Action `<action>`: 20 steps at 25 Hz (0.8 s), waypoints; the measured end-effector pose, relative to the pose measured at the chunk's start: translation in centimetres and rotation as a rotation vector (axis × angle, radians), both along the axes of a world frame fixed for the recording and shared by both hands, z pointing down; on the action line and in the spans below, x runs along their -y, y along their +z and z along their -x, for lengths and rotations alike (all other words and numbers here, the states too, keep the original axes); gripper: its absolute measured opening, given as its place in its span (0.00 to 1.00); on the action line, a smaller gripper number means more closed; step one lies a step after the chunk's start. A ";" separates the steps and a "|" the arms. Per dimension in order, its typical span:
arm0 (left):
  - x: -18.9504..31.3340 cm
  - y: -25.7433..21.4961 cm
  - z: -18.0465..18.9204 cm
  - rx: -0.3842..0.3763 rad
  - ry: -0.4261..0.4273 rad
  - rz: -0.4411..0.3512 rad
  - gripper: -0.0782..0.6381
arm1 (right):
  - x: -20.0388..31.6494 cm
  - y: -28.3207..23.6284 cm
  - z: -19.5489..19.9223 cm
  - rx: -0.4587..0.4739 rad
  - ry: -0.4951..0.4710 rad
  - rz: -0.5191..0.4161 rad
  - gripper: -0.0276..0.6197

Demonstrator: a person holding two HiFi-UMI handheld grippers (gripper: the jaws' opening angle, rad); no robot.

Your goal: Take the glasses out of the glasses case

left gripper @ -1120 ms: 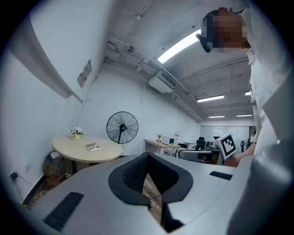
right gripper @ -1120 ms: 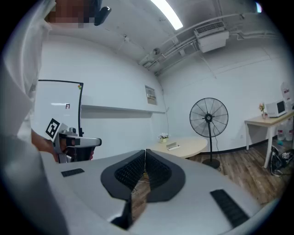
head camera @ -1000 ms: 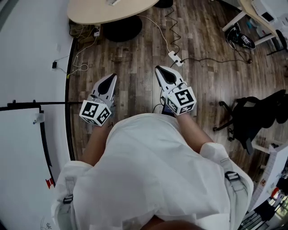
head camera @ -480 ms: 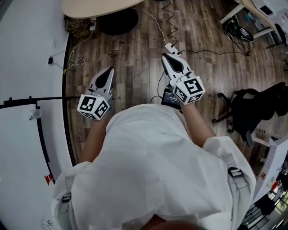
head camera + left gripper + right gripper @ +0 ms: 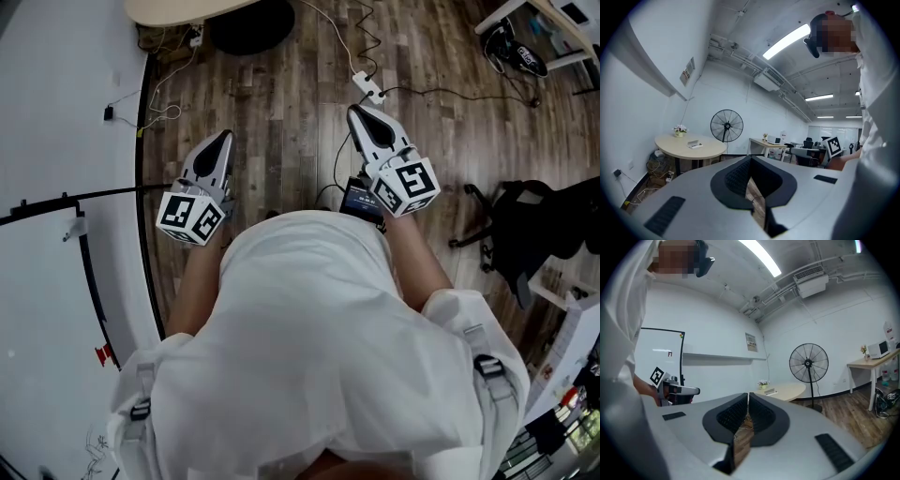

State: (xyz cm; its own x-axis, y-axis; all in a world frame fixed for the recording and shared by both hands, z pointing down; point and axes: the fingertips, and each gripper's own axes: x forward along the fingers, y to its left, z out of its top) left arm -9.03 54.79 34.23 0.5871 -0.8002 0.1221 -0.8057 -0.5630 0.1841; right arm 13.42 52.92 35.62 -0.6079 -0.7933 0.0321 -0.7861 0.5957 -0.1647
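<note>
1. No glasses case shows in any view, so find it first.
2. Your left tongs (image 5: pixel 221 142) and right tongs (image 5: pixel 362 114), mid-frame above the floor (image 5: pixel 281 103), are both pressed closed and hold nothing.
3. Try the round desk (image 5: pixel 164 9), upper left, and open up only once there.

Between the left tool (image 5: pixel 223 139) and the right tool (image 5: pixel 359 111), a strip of bare wooden floor (image 5: pixel 281 122) is left open. Ahead of the left tool, passage is blocked by the round bench (image 5: pixel 178 9) and its black base (image 5: pixel 251 26). A white wall (image 5: pixel 66 94) stands close on its left. A corded power strip (image 5: pixel 367 89) lies on the floor just ahead of the right tool. An office chair (image 5: pixel 534 234) stands well to its right.
</note>
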 end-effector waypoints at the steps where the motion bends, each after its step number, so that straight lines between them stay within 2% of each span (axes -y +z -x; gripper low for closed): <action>1: 0.1 0.2 -0.2 0.008 -0.004 0.010 0.12 | 0.1 0.4 -0.2 0.008 -0.007 0.009 0.08; 5: 0.4 1.7 -0.6 0.028 -0.038 0.061 0.12 | 0.4 2.2 -0.5 0.019 -0.042 0.044 0.08; 9: 1.5 3.5 -0.7 0.016 -0.059 0.112 0.12 | 2.3 4.0 -0.8 0.026 -0.060 0.080 0.08; 13: 3.5 5.8 0.6 0.017 -0.076 0.168 0.12 | 4.8 5.8 0.5 0.023 -0.075 0.127 0.08; 20: 14.0 7.9 5.4 -0.042 -0.112 0.197 0.12 | 15.0 6.5 5.2 -0.046 -0.105 0.164 0.08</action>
